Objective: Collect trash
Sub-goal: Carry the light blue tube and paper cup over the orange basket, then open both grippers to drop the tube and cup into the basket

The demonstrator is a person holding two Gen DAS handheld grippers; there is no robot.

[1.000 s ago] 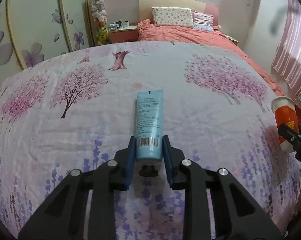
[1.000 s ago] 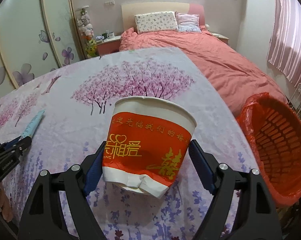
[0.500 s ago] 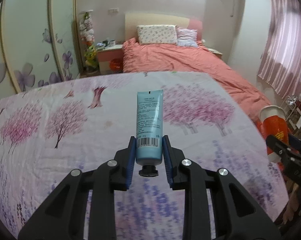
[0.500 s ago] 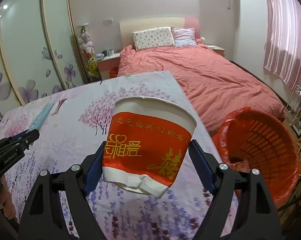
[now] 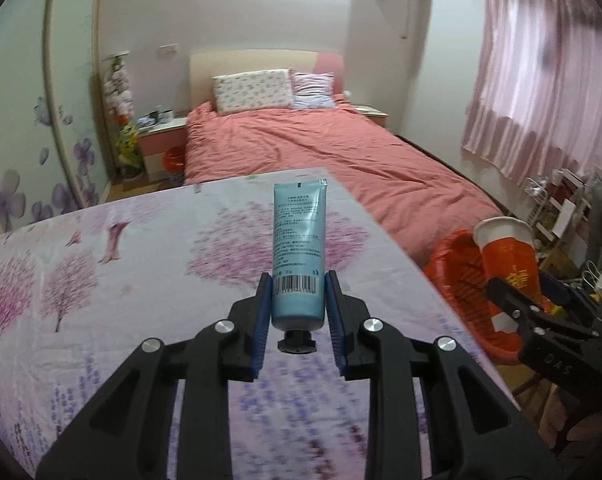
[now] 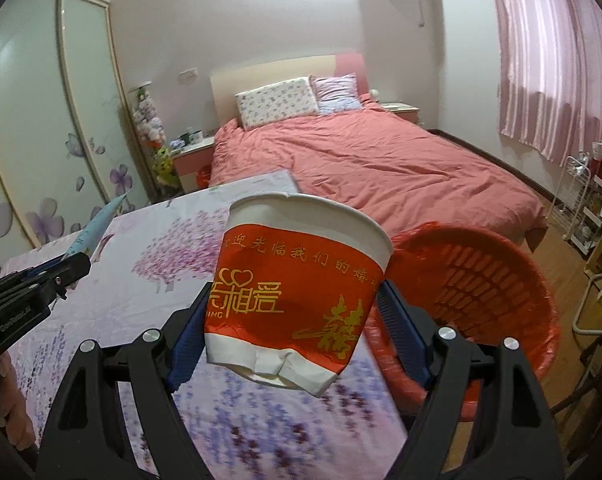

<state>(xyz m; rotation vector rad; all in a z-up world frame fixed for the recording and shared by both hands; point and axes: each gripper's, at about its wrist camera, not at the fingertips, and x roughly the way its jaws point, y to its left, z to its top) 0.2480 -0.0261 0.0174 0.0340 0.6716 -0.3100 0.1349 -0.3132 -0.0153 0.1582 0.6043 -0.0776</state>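
The left gripper (image 5: 298,300) clamps its blue pads on the lower end of a light-blue cosmetic tube (image 5: 299,248), black cap pointing back toward the camera, barcode facing up, crimped end aimed away; the tube hangs in the air above a table covered in a cloth printed with pink blossom trees and purple flowers (image 5: 141,264); the right gripper (image 6: 291,312) presses its own blue pads against both sides of a red-and-white paper cup (image 6: 297,284) bearing gold characters, its base crumpled, its open mouth tilted away from the lens; the cup is held clear of the tablecloth near the table's right edge; just beyond and to the right of it, on the floor beside the table, stands a red plastic wastebasket (image 6: 501,280) with a slotted wall and a red bag lining; in the left wrist view the cup shows in front of that basket; in the right wrist view the tube's tip juts up at the far left above the other gripper, with part of a hand (image 6: 9,392) below it; farther back lie a bed with a coral-pink duvet (image 6: 381,164) and two pillows, a wardrobe with flower-patterned sliding doors (image 6: 41,128), and pink curtains (image 6: 557,64).
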